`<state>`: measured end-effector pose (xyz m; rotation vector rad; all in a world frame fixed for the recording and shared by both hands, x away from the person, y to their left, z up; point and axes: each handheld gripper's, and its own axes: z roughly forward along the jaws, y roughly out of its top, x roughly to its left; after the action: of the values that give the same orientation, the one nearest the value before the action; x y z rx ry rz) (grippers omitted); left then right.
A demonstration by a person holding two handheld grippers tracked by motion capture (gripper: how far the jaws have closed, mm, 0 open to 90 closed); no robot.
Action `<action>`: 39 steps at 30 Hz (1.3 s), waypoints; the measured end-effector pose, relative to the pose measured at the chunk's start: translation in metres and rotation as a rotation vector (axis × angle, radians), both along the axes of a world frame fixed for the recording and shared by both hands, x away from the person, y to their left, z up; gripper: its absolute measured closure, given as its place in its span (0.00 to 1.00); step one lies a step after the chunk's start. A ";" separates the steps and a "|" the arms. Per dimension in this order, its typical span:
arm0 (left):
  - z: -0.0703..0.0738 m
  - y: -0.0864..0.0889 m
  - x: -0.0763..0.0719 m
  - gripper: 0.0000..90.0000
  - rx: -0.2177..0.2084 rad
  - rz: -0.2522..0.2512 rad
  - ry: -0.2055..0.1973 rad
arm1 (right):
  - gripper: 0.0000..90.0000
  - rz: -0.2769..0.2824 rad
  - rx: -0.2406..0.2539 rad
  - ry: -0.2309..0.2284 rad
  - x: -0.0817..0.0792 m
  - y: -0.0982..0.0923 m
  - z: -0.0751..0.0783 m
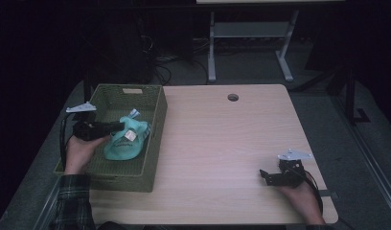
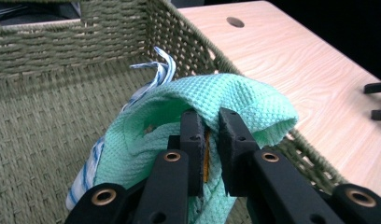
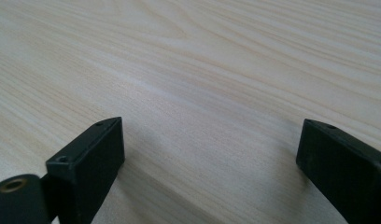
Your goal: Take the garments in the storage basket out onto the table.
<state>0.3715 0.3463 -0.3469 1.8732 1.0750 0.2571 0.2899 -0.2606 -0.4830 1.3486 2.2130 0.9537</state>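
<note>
A mint-green waffle cloth (image 1: pixel 128 139) hangs inside the green woven basket (image 1: pixel 155 143) at the table's left. My left gripper (image 1: pixel 120 126) is shut on a fold of that cloth (image 2: pixel 226 95), its jaws (image 2: pixel 212 140) pinching the fabric just above the basket floor. A white cloth with blue stripes (image 2: pixel 153 77) lies under and behind the green one. My right gripper (image 1: pixel 265 176) rests low over the bare wood at the front right, open, with nothing between its fingers (image 3: pixel 93 154).
The light wooden table (image 1: pixel 222 139) has a round cable hole (image 1: pixel 233 97) near its far edge. The basket's right wall (image 2: pixel 198 51) stands between the cloth and the open tabletop. Desk legs (image 1: pixel 212 48) and cables stand on the dark floor beyond.
</note>
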 end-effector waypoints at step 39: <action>0.091 -0.036 0.000 0.89 -0.077 -0.081 -0.172 | 0.08 -0.001 -0.001 -0.001 0.000 0.000 0.000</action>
<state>0.3716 0.3098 -0.2560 1.7863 0.8787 0.3188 0.2901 -0.2609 -0.4831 1.3484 2.2114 0.9519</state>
